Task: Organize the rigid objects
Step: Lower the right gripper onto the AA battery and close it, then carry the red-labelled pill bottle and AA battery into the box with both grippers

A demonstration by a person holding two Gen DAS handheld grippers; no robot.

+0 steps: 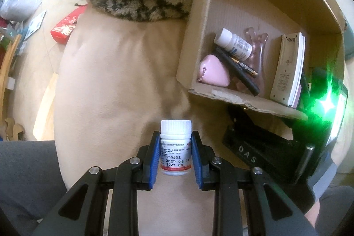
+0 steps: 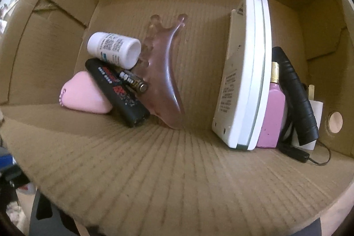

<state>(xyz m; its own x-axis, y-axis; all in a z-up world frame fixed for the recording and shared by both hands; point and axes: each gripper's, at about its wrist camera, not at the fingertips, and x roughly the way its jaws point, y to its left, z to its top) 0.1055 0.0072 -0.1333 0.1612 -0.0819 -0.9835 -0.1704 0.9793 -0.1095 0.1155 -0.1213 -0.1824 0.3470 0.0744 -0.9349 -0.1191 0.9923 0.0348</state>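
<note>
Left gripper (image 1: 176,145) clamps the pill bottle (image 1: 176,147), its base apparently hidden.

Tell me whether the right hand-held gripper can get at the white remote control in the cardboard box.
Probably yes. The white remote control stands on edge in the open-topped cardboard box, bare floor before it; only the pink bottle crowds its far side.

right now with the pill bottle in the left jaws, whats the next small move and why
Probably carry the left gripper across to the cardboard box and over its open side. The white pill bottle is clamped between the blue pads, above the beige cushion and outside the box. The other small items, such as the white bottle and the pink case, already lie inside.
</note>
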